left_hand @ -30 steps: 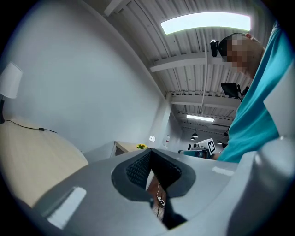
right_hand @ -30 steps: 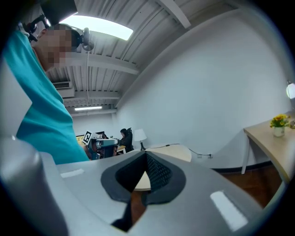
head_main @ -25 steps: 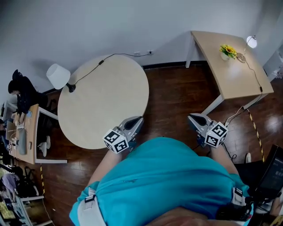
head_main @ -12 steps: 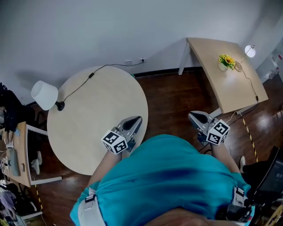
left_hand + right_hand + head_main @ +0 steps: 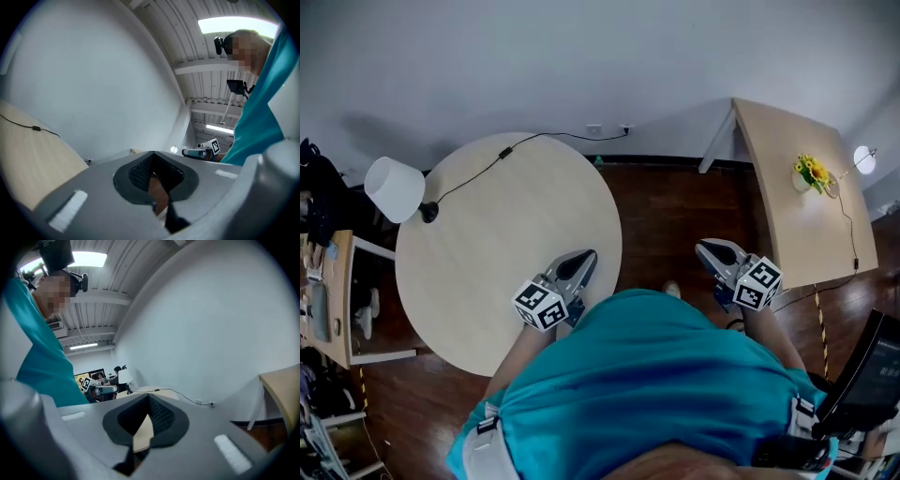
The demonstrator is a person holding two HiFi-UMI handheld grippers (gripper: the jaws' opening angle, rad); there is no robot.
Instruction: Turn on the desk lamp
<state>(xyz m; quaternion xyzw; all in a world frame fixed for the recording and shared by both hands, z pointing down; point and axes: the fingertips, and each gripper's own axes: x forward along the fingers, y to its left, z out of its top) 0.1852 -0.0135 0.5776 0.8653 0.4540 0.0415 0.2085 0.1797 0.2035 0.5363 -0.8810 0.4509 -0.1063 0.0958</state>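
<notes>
Way over on the far left edge of the round tabletop [image 5: 506, 248] sits the desk lamp [image 5: 394, 187], with a white shade and a small dark base. Its cable [image 5: 478, 172] runs across the far side of the top to a wall socket [image 5: 623, 128].

The left claw [image 5: 584, 258] hangs over the near right edge of that tabletop, well apart from the lamp. In the left gripper view its jaws are pinched together at the tips with nothing in them, just a bit of floor showing through the gap behind.

The person's teal shirt [image 5: 647, 394] fills the near middle.

The right claw [image 5: 710, 249] is out over the dark wood floor [image 5: 675, 206] between the two tables. Same deal there: jaws closed up tight, empty.

Further right is a rectangular tabletop [image 5: 778, 206] with a pot of yellow flowers [image 5: 811, 173]. A small lamp [image 5: 864, 159] glows at its far right edge.
</notes>
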